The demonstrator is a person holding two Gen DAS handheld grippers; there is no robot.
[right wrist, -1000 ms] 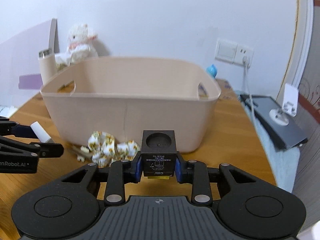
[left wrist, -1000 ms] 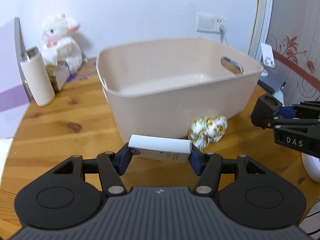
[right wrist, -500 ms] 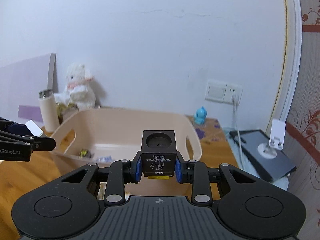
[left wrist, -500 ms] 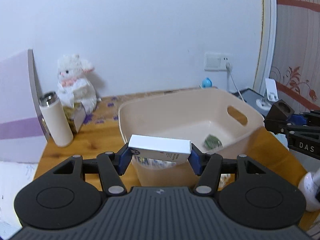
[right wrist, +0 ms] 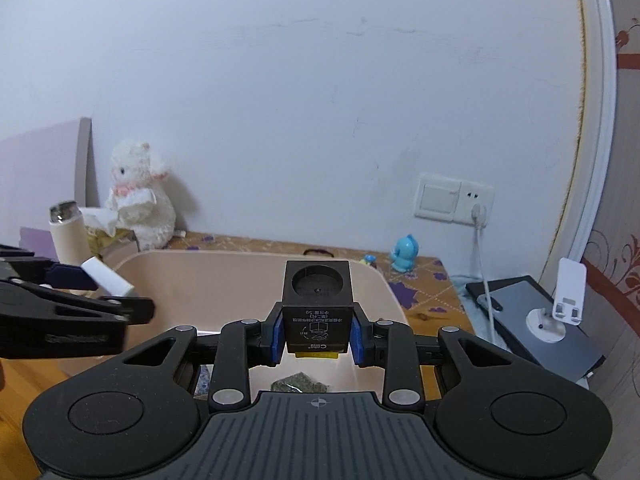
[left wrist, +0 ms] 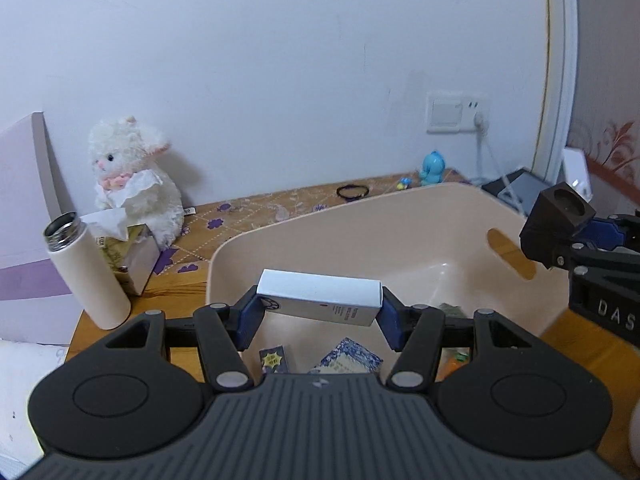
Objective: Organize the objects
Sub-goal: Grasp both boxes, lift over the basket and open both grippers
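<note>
My left gripper point(left wrist: 319, 312) is shut on a long white box point(left wrist: 320, 300), held crosswise above the near part of the beige plastic bin point(left wrist: 360, 224). My right gripper point(right wrist: 317, 334) is shut on a small black cube box point(right wrist: 317, 304) with a round recess on top, held above the bin point(right wrist: 200, 276); it also shows in the left wrist view point(left wrist: 558, 220) at the right. Inside the bin lie a blue patterned box point(left wrist: 348, 358), a small dark card packet point(left wrist: 274, 359) and a greenish packet point(right wrist: 300, 383).
On the wooden table stand a white thermos point(left wrist: 86, 272), a white plush lamb point(left wrist: 132, 176) on a tissue box, a blue figurine point(left wrist: 432, 168) and a black hair tie point(left wrist: 352, 191). A tablet with a white phone stand point(right wrist: 560, 320) lies right. A wall socket point(right wrist: 454, 198) holds a cable.
Both grippers rose from table level in front of the bin to above it, still holding their boxes. The bin's inside has come into view; the floral scrunchie has dropped out of sight.
</note>
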